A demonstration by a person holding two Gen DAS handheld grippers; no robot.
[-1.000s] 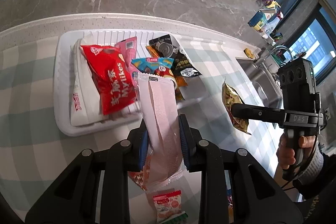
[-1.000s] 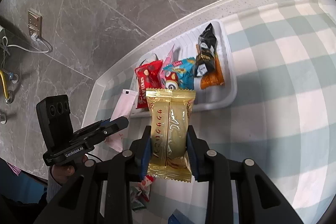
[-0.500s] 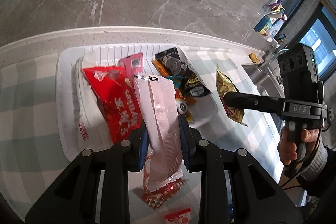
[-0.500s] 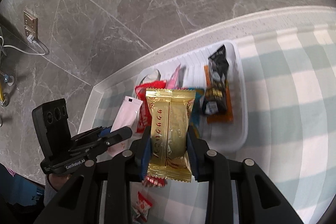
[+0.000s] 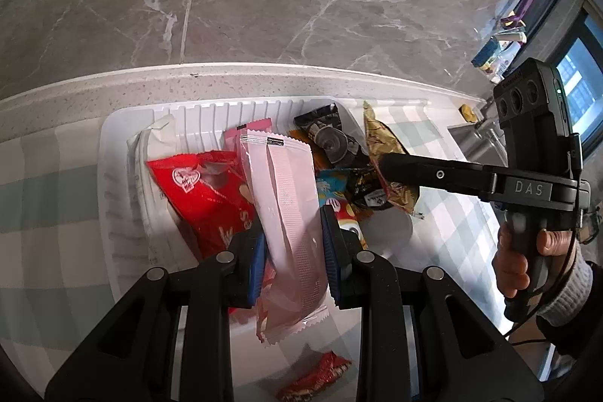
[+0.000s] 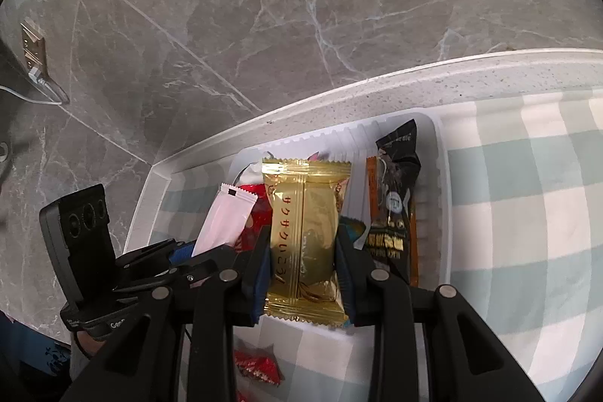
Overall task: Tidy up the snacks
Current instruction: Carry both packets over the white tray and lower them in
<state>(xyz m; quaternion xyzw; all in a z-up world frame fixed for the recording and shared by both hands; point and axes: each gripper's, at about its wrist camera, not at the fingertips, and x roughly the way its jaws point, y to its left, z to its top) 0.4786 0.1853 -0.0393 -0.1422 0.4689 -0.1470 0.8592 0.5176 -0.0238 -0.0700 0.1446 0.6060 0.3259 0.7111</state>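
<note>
My left tool [image 5: 292, 249] is clamped on a pale pink packet [image 5: 288, 213], holding it above the white tray [image 5: 113, 183] on the checked worktop [image 5: 45, 198]. My right tool [image 6: 303, 274] grips a gold packet [image 6: 307, 236] over the same tray, just beside the pink one. In the tray lie a red bag [image 5: 205, 194] and a black packet [image 6: 397, 198]. A small red sweet [image 6: 258, 366] lies on the cloth near the tray's front edge.

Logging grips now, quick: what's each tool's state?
Left tool: shut on the pink packet.
Right tool: shut on the gold packet.
</note>
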